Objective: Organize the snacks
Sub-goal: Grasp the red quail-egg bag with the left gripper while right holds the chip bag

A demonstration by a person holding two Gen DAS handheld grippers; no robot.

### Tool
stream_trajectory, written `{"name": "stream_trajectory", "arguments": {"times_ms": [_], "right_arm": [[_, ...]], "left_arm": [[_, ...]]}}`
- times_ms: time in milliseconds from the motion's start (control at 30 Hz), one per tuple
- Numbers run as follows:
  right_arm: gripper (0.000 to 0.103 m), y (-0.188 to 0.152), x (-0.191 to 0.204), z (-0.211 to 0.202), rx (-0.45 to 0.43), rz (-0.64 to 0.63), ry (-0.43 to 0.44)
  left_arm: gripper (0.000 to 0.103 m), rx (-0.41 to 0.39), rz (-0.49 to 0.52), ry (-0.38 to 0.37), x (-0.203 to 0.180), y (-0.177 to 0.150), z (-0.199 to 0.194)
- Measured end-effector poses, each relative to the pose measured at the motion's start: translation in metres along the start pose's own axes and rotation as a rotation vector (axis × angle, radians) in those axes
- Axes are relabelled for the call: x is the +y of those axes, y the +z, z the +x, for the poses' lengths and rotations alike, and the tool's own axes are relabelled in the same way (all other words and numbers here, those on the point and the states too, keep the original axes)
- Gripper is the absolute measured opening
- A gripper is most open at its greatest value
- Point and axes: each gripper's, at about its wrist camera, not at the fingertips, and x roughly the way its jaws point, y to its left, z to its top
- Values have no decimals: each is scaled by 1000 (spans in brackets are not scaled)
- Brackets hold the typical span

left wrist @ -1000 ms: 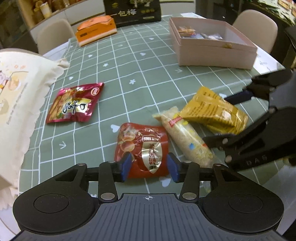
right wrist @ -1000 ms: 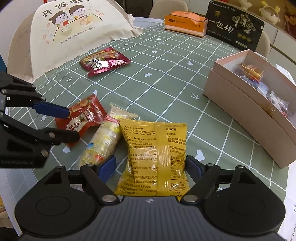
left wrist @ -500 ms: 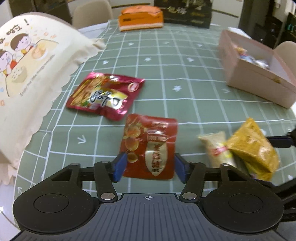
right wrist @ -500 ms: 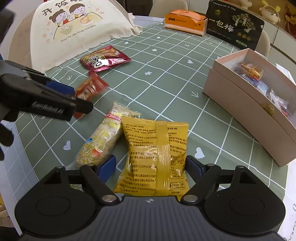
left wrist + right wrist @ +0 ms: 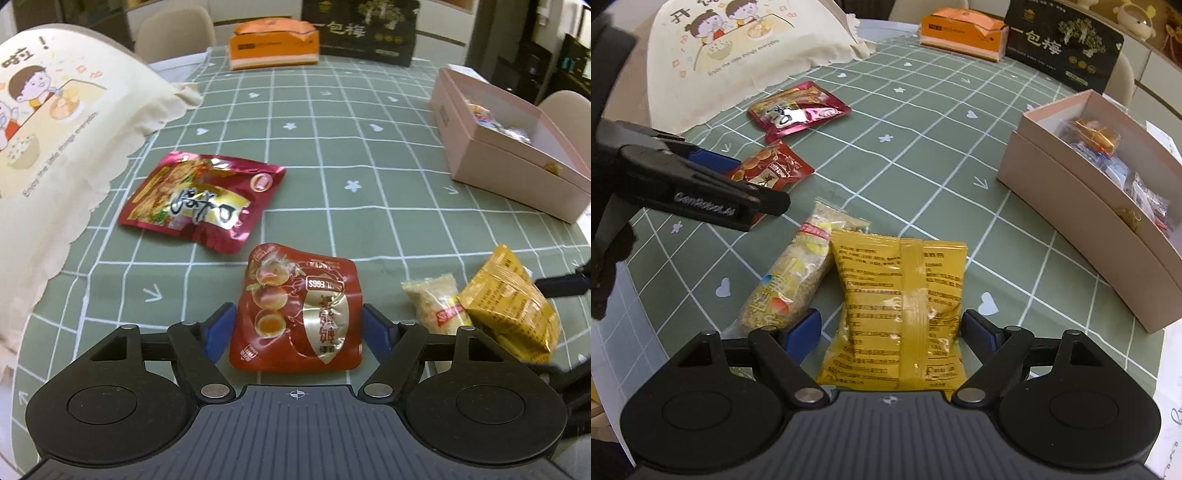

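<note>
My left gripper is shut on a red quail-egg packet and holds it above the green checked tablecloth; the packet also shows in the right wrist view. My right gripper has its jaws around a yellow snack bag that lies on the cloth; the pads touch its sides. A pale cereal bar packet lies beside the yellow bag on the left. A dark red snack pouch lies farther back. An open pink box with several small snacks stands at the right.
A cream cloth bag with cartoon print lies at the left. An orange tissue box and a black gift box stand at the far table edge. Chairs stand behind the table.
My left gripper has lifted the red quail-egg packet off the cloth and carried it back and left, away from the cereal bar. The right gripper has stayed around the yellow bag.
</note>
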Motion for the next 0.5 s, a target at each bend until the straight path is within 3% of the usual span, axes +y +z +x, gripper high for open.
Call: {"name": "stream_trajectory", "arguments": {"times_ms": [100,200,300,500], "right_arm": [[84,2,-6,-1,39,55,-31],[66,0,-14,-8,62,80,-45],[58,-4,-24,-14,83,91,-48],[56,-25,-57,-39,61,93,-54]], "left_arm": [[77,-18,2,-27,0,-7,-5],[77,-15,-19,-64,-4,-16,-14],[76,8,-49,-110,-14,-24,-22],[76,53,-139,-156,-53,-39,-36]]}}
